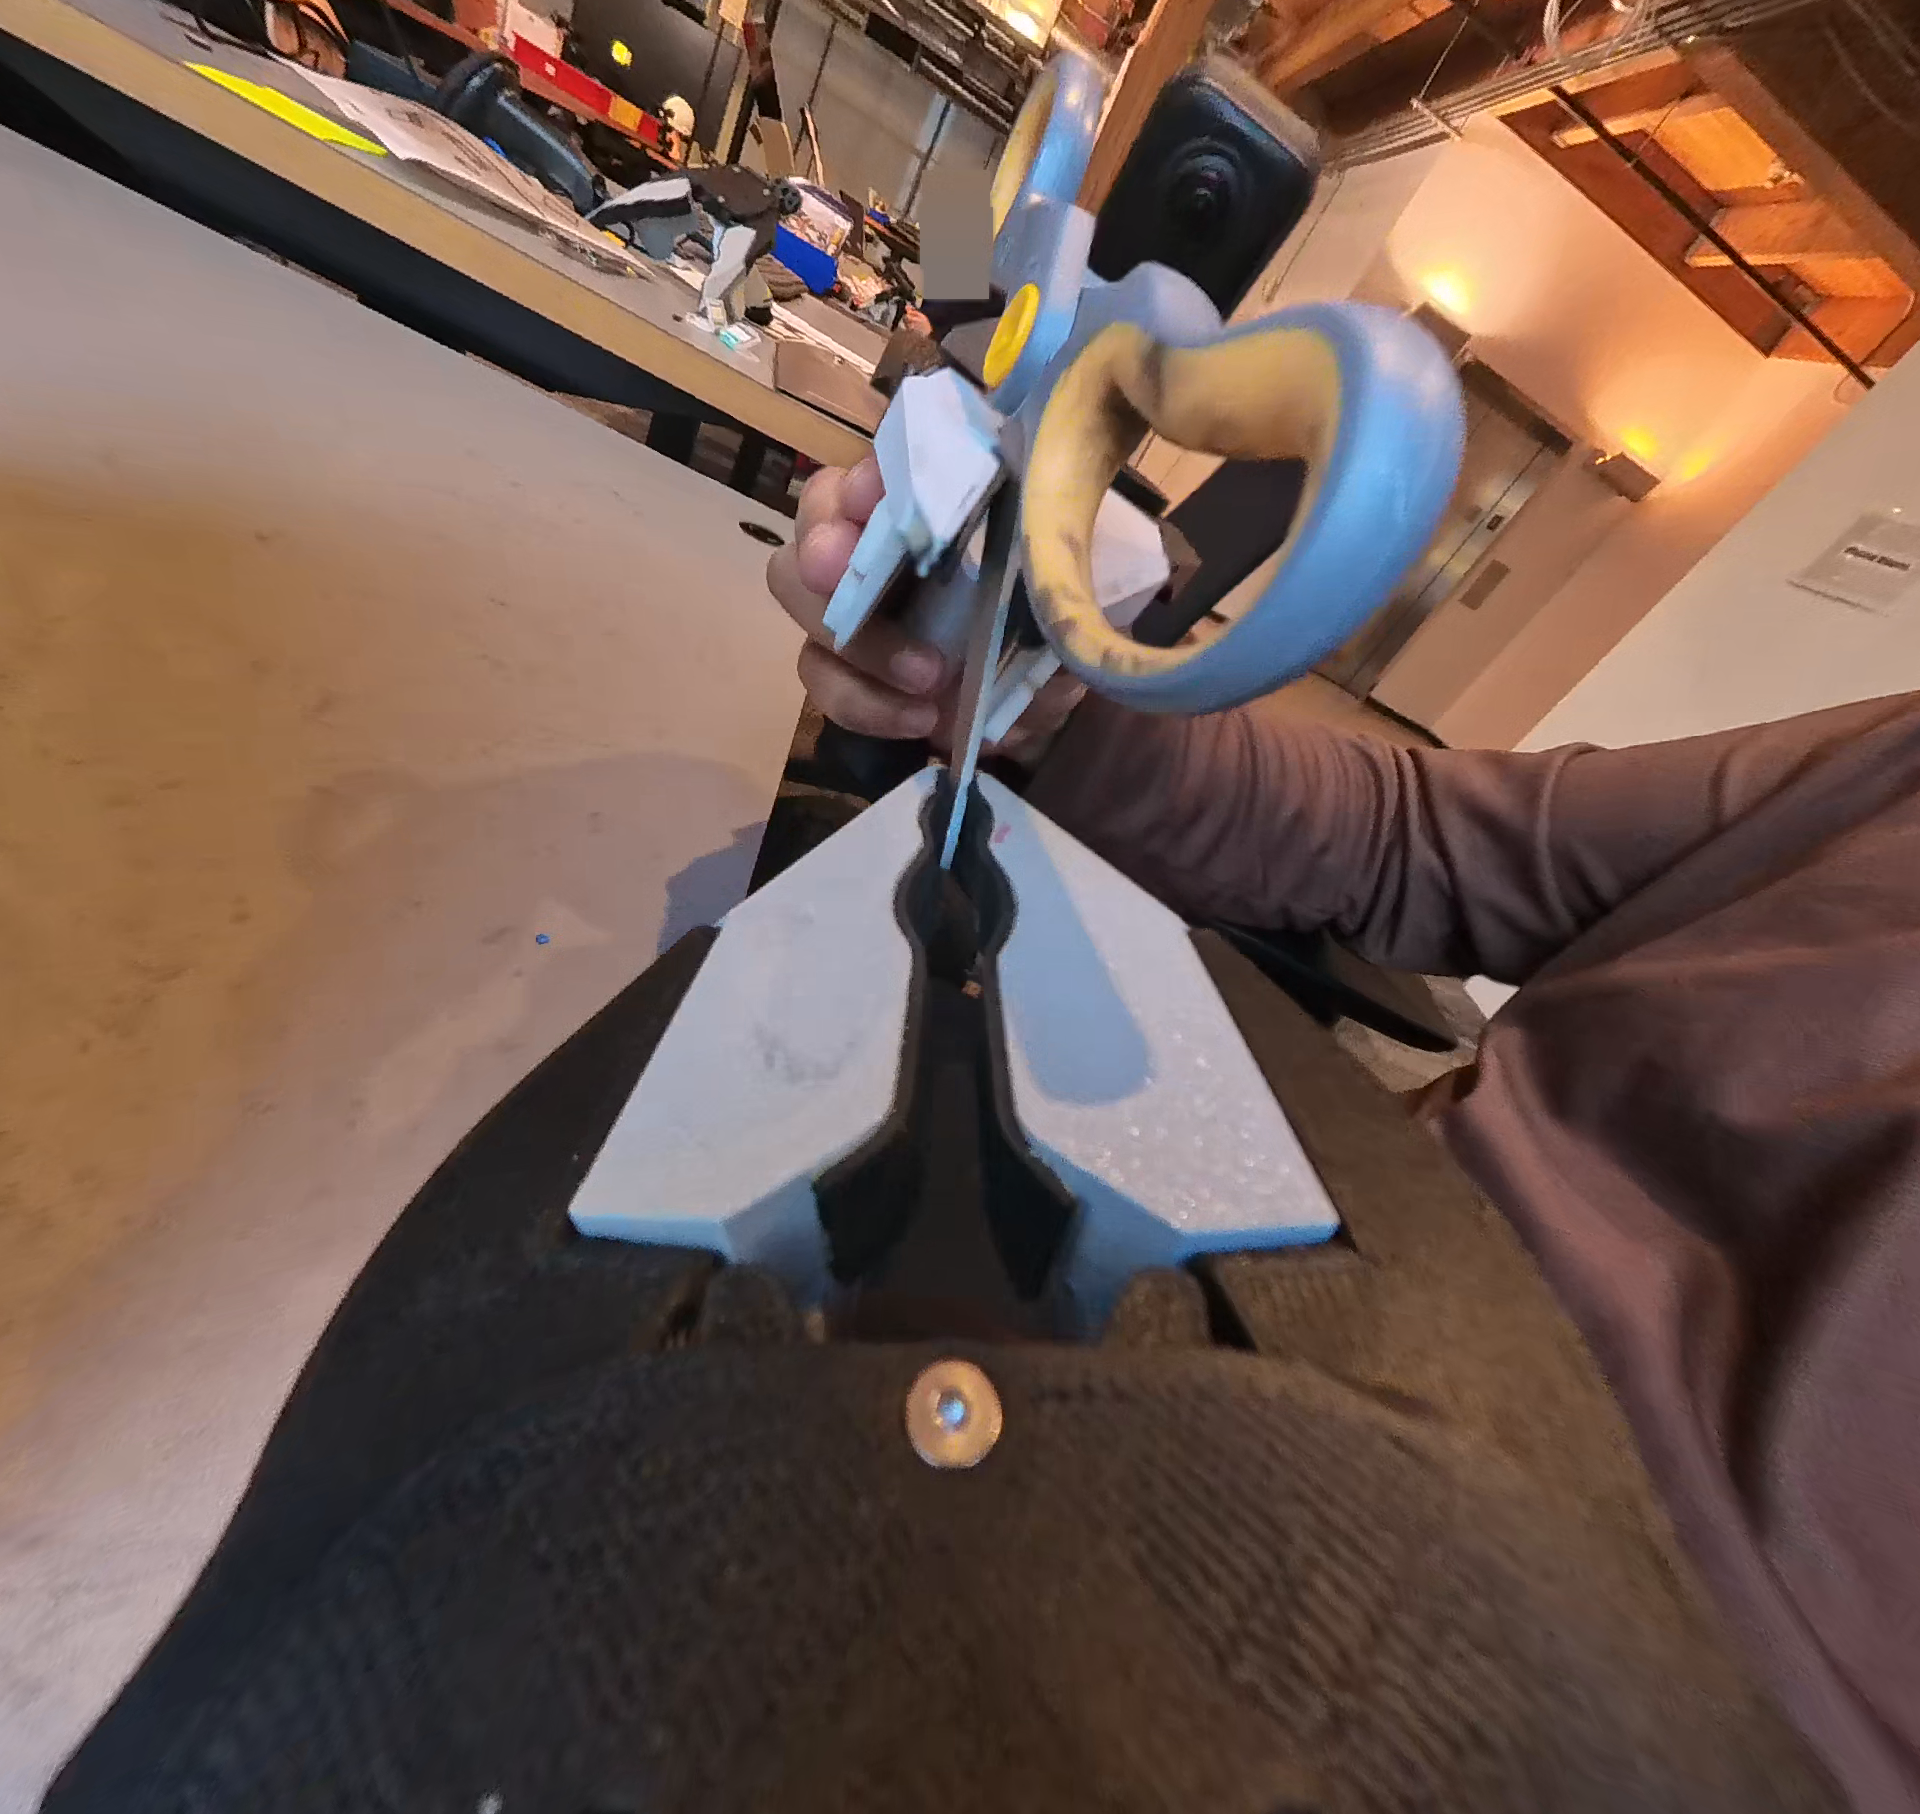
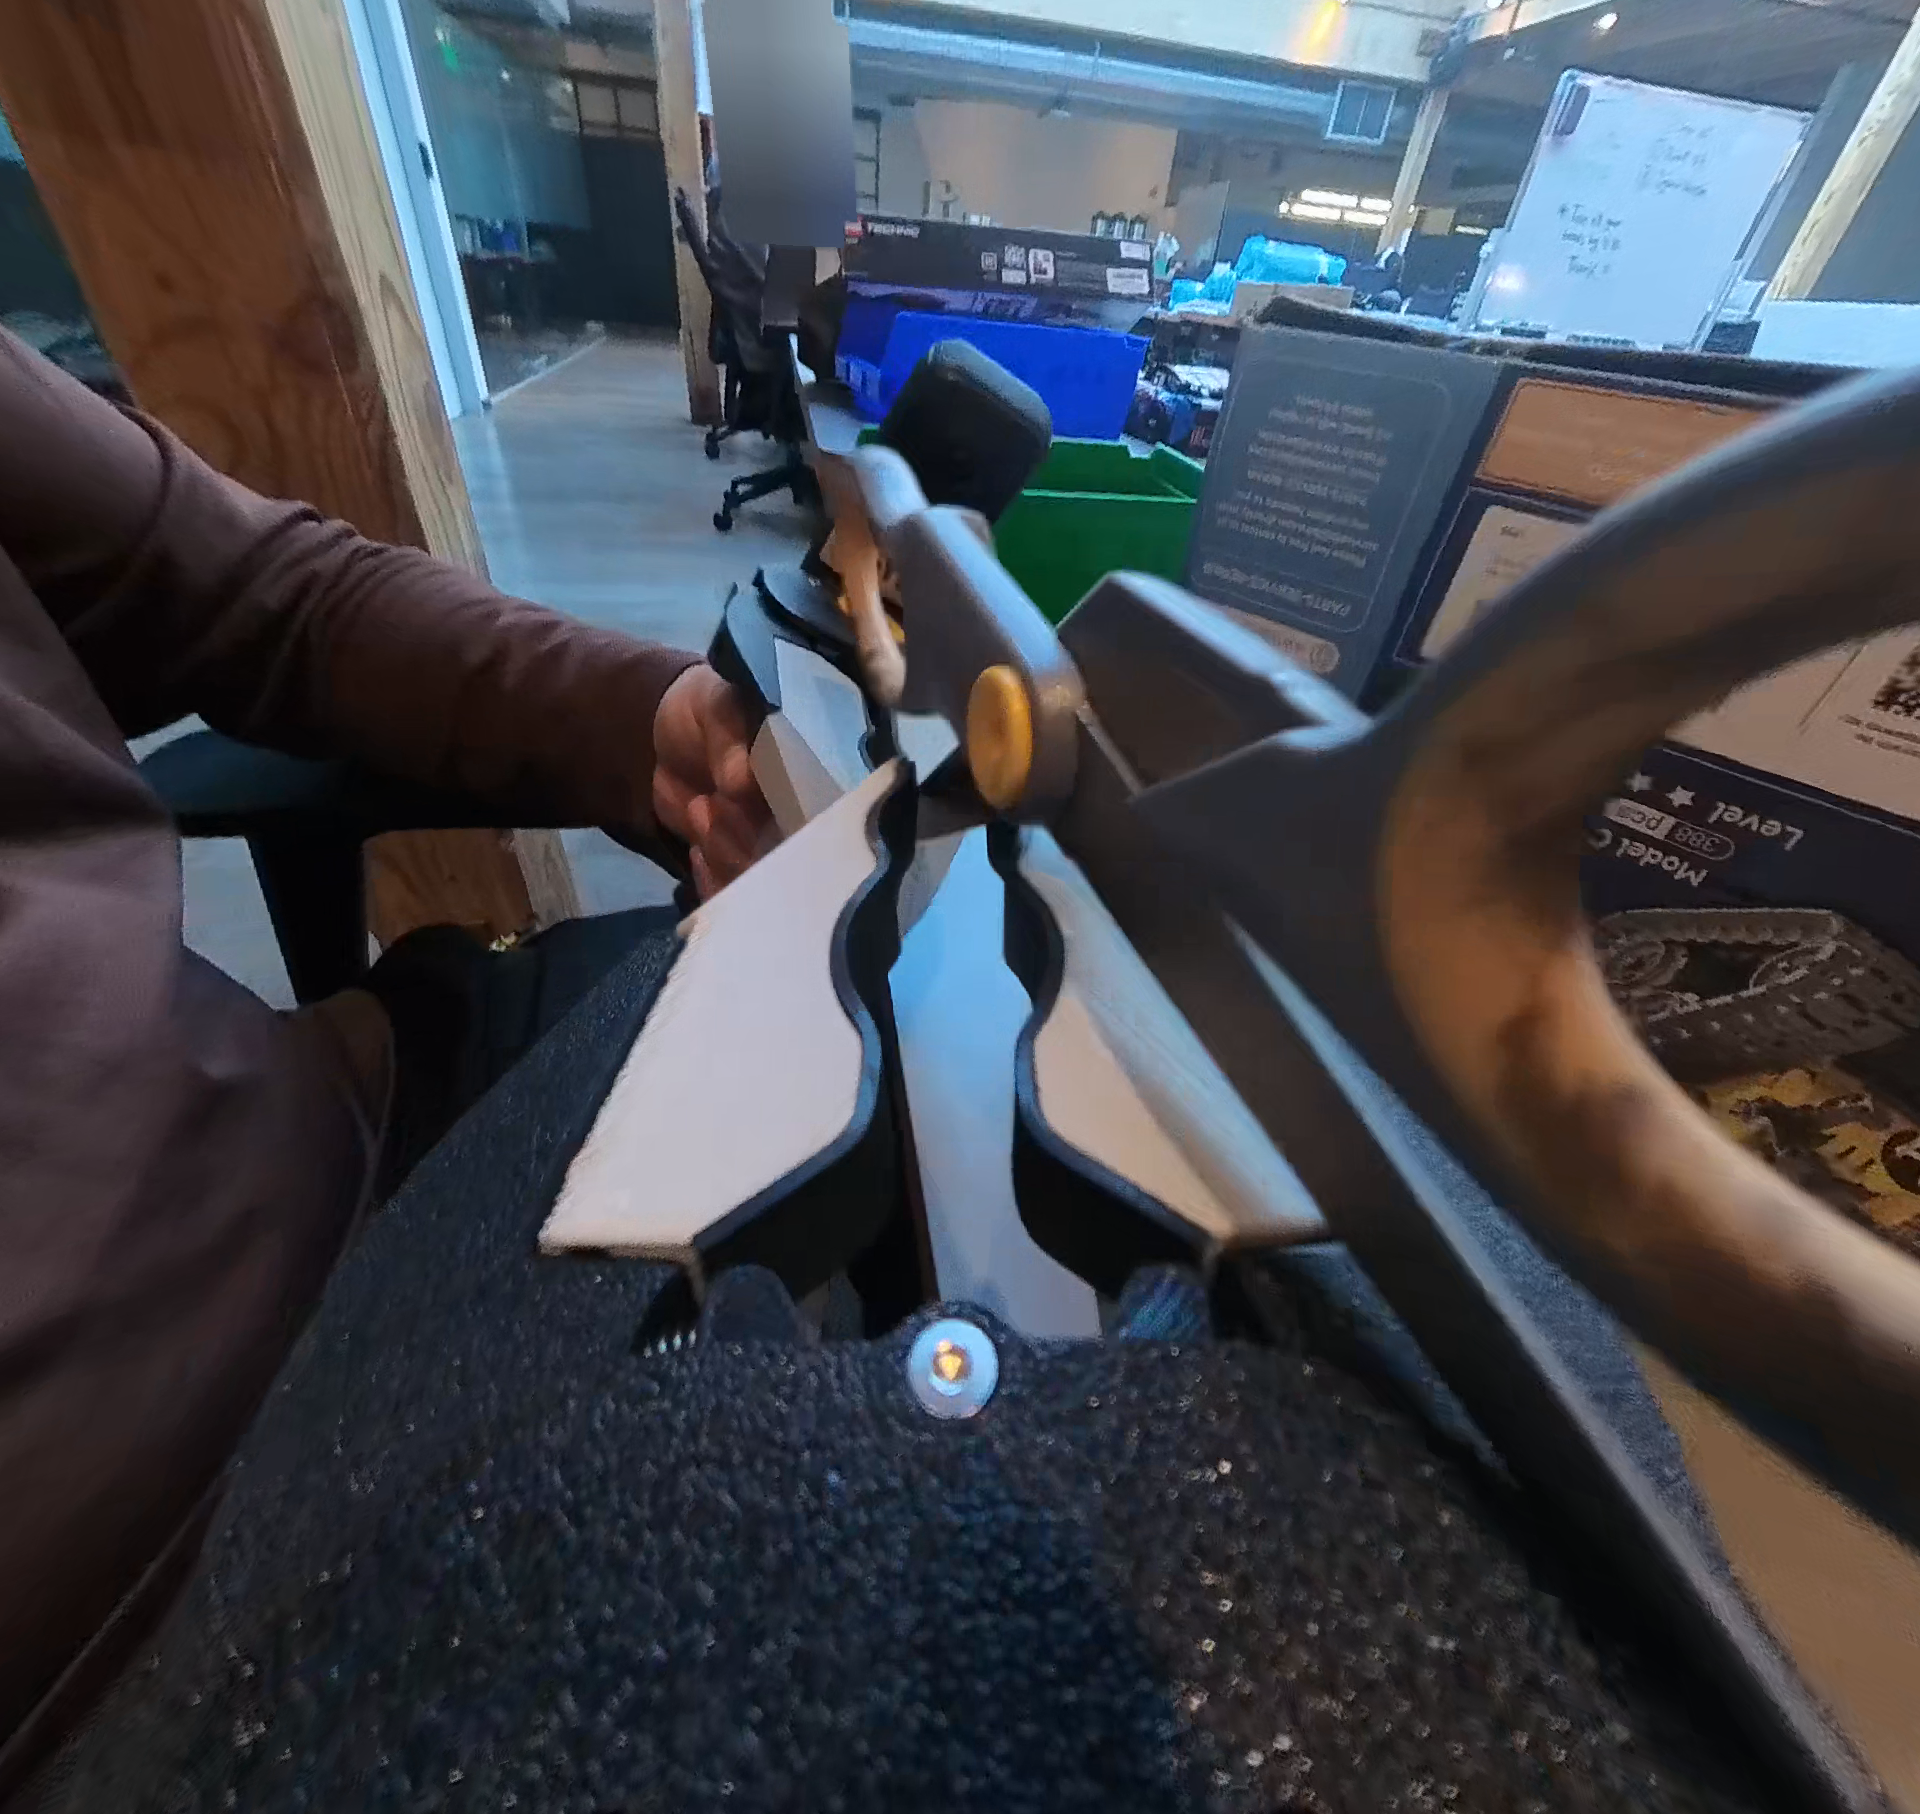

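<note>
Left gripper (image 1: 956,829) is pinched tight on the blade tip of the blue-and-yellow scissors (image 1: 1351,476), up in the air beside the tan table (image 1: 312,621). Right gripper (image 2: 951,808) faces it, jaws closed on the scissors near the yellow pivot, handle loops spread wide.

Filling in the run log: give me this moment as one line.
left gripper: shut on scissors blade tip | right gripper: shut on scissors near pivot | scissors: spanning both grippers
</note>
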Motion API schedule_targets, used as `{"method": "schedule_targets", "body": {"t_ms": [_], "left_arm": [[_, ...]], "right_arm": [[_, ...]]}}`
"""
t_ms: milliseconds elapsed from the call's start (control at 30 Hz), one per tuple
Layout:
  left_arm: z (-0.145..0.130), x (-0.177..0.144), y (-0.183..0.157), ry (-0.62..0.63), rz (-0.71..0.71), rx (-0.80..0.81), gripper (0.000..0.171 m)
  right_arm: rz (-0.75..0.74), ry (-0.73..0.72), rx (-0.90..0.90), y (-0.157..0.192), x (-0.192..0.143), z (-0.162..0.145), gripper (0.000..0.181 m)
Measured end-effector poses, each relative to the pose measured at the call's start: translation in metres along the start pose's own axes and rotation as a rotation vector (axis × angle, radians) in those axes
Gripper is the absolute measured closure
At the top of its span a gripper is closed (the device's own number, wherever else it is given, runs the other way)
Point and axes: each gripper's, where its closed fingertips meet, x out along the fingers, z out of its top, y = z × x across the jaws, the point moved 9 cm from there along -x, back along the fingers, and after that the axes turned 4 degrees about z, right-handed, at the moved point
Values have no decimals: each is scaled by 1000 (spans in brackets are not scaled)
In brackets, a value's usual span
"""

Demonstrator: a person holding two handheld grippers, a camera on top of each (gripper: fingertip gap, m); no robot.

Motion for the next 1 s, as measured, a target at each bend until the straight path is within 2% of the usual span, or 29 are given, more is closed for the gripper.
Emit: {"method": "schedule_targets", "body": {"t_ms": [33, 133, 400, 733, 800, 867, 1000], "left_arm": [[1, -1, 1, -8, -3, -7, 171], [3, -3, 1, 6, 2, 4, 171], [-1, 2, -2, 33, 8, 43, 171], [0, 2, -5, 55, -22, 57, 171], [3, 0, -1, 32, 3, 27, 171], [9, -6, 4, -6, 38, 12, 164], [18, -21, 4, 37, 176, 128, 155]], "right_arm": [[-1, 24, -9, -1, 0, -1, 169], [-2, 54, -22, -1, 2, -4, 170], [72, -29, 71, -1, -1, -3, 172], [110, 35, -49, 3, -1, 6, 173], [76, 60, -61, 2, 1, 10, 177], [16, 63, -88, 1, 4, 13, 174], [-108, 62, -150, 0, 6, 21, 173]]}}
